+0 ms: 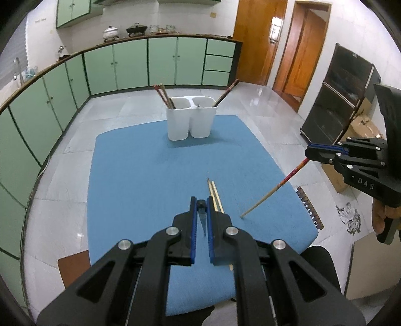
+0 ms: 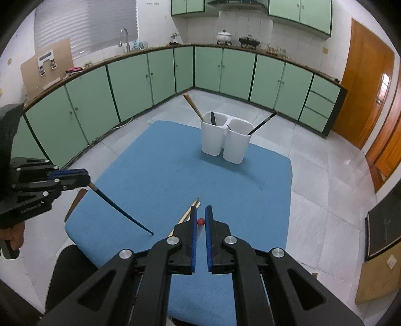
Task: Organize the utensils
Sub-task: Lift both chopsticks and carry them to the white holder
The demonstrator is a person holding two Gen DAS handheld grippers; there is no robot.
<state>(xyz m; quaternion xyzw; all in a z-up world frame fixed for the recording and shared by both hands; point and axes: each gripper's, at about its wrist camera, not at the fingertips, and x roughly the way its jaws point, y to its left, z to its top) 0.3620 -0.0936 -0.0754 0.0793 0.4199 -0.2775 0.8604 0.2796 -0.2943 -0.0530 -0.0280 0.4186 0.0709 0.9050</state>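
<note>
Left gripper [image 1: 201, 203] clenches a dark chopstick [image 2: 120, 209]; right gripper [image 2: 199, 213] clamps a red-ended chopstick [image 1: 273, 189]. Both tips hang over the blue mat [image 1: 140, 175], near the pale pair [image 1: 214, 194], well short of the white holder [image 1: 190, 120].

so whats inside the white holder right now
The white holder has brown chopsticks and a dark utensil in one compartment, a dark chopstick in the other. Lower ends are hidden.

pale green cabinets [image 2: 140, 82] run along two walls under a brown counter [image 2: 275, 54], more green cupboards [image 2: 300, 12] above. grey tiled floor [image 2: 325, 200]. wooden doors [image 1: 260, 42] at the right. a window blind [image 2: 85, 25] hangs over the tap [image 2: 124, 37].
</note>
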